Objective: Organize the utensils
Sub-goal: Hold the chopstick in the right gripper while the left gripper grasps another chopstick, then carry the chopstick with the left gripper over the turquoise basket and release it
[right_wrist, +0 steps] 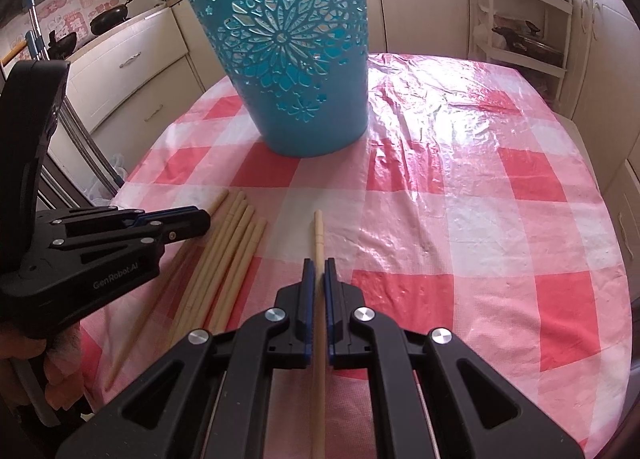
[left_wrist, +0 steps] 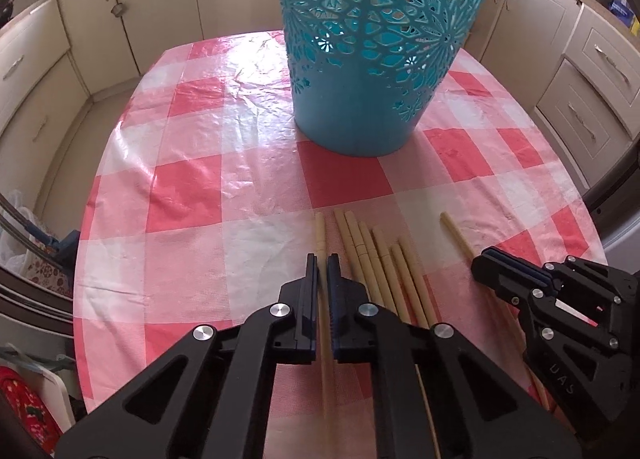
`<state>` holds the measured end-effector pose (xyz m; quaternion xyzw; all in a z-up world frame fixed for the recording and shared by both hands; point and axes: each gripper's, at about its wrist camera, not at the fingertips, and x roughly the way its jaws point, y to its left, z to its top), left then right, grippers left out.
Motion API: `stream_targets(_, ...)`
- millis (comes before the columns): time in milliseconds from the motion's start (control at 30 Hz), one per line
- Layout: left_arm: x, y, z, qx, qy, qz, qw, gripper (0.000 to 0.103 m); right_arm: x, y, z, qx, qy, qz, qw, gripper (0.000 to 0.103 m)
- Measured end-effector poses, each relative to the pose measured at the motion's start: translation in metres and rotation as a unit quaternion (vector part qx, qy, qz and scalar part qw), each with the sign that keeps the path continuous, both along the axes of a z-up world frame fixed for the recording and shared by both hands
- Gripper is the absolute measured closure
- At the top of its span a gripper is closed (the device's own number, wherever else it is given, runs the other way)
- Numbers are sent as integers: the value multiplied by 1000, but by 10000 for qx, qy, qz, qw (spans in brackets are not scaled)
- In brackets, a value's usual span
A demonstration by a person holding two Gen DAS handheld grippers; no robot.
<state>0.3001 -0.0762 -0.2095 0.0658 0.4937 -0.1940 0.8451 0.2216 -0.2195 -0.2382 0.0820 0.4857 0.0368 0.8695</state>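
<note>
Left fingers: I have them pinched on one chopstick, the bundle's outermost.
Right fingers: clamped on the lone chopstick, lying apart from the rest.
Why: one stick per hand makes a pair, I judge.
Bundle: loose on the checked surface, between my grippers.
Blue basket: upright ahead, nothing blocking it.

Pale wooden chopsticks lying flat on the checked cloth, six bunched side by side; one just left of the bunch, another apart on the right; behind them, upright, a blue perforated basket (flower cut-outs).
</note>
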Motion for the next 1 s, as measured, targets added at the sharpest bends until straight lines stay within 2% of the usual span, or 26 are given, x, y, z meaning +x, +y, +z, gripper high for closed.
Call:
stream_targets(200,1,8,-3,-38,88,108,9999,97,3,3,1,-181,132,89,9997,97)
stream_targets(367,-6,0,-3,254,-121,-41,9996,98,6,4,2,-211,219,241,9992,97)
stream_targets(500,-8,5,2,99,-133,19,9999,98,4,-3,2,5,263,83,9996,97)
stream_targets(800,-11,44,39,-602,-463,445,9961,98,-7,-27,8,317,166,-304,9989,98)
stream_targets(1000,-24,69,83,-1217,-1034,611,9853,98,-8,-34,2,378,192,-397,9983,98)
